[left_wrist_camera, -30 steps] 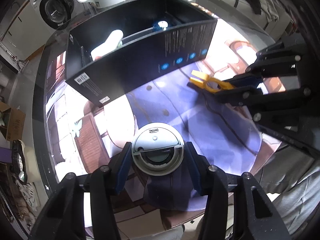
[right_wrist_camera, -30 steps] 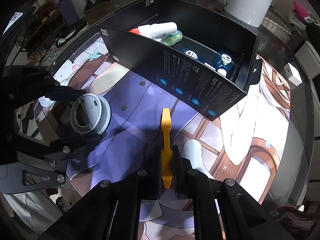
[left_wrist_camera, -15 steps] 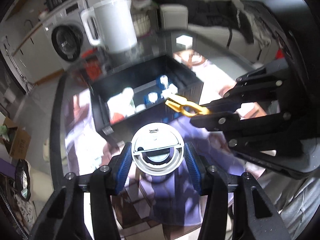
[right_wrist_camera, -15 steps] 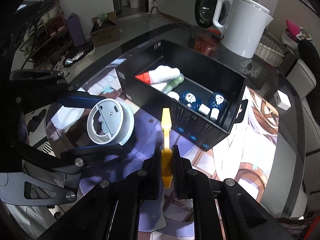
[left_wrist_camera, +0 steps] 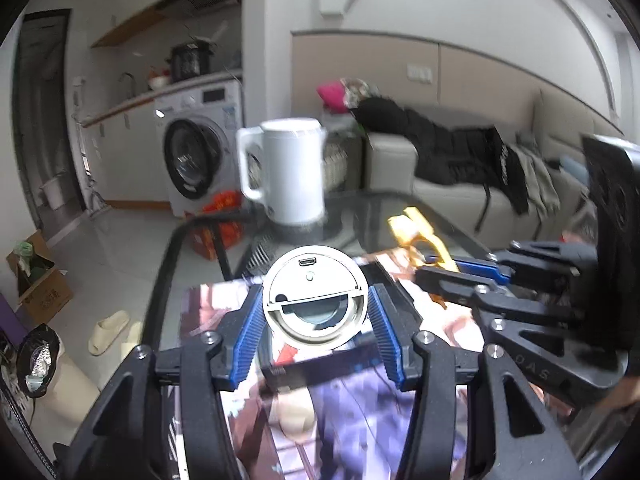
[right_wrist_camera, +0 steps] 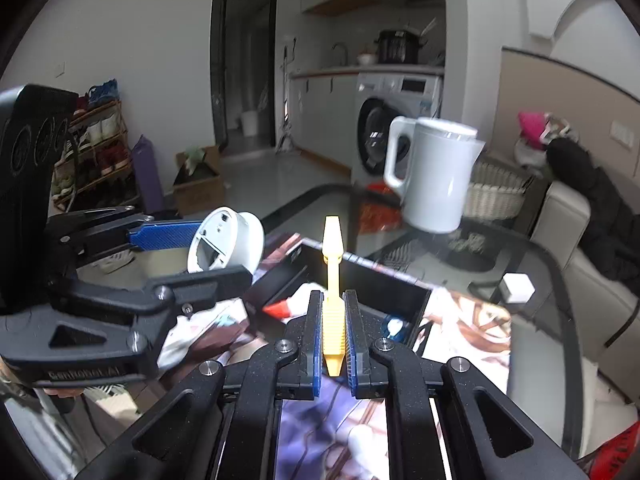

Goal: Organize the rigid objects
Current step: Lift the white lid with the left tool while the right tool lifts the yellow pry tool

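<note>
My left gripper (left_wrist_camera: 315, 322) is shut on a round white device (left_wrist_camera: 315, 299) with a grey window, held high above the table; the device also shows in the right wrist view (right_wrist_camera: 226, 240). My right gripper (right_wrist_camera: 333, 338) is shut on a yellow clip (right_wrist_camera: 333, 296) that points forward; the clip also shows in the left wrist view (left_wrist_camera: 418, 236). The black box (right_wrist_camera: 392, 280) lies below and ahead, with a red-capped white tube (right_wrist_camera: 290, 306) and a blue-white item (right_wrist_camera: 394, 326) inside. In the left wrist view only a near edge of the box (left_wrist_camera: 320, 368) shows.
A white kettle (right_wrist_camera: 436, 176) stands at the table's far side, also in the left wrist view (left_wrist_camera: 288, 172). A small white cube (right_wrist_camera: 518, 287) lies on the glass table (right_wrist_camera: 540, 264) at right. A printed mat (left_wrist_camera: 340, 420) covers the table. A sofa stands at right.
Both grippers have risen and tilted up, each holding its object. The box has dropped low in both views and the room now fills them.
</note>
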The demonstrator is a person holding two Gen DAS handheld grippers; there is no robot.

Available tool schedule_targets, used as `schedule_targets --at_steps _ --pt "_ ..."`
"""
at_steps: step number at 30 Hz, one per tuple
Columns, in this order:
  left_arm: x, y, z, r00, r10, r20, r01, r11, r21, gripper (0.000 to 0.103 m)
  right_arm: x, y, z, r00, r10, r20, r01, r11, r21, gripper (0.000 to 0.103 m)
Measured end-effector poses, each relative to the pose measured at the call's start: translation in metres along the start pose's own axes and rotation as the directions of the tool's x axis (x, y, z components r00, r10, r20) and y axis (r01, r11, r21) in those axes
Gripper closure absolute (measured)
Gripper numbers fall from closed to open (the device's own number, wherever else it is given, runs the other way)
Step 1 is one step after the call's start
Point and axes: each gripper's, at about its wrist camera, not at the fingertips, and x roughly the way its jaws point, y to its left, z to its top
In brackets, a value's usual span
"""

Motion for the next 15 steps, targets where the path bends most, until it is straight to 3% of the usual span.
schedule_targets --at_steps 6,15 --pt "-0.007 0.011 0.007 0.993 0.054 0.108 -0.050 0.998 -0.036 0.052 -0.026 -0.005 0.000 0.975 -0.124 0.182 0.113 0.991 0.069 0.094" --pt "0.000 0.017 0.013 0.995 0.043 0.094 -0.037 0.998 -0.056 0.052 -0.038 -0.007 0.004 0.964 -0.176 0.201 0.159 0.983 0.097 0.094"
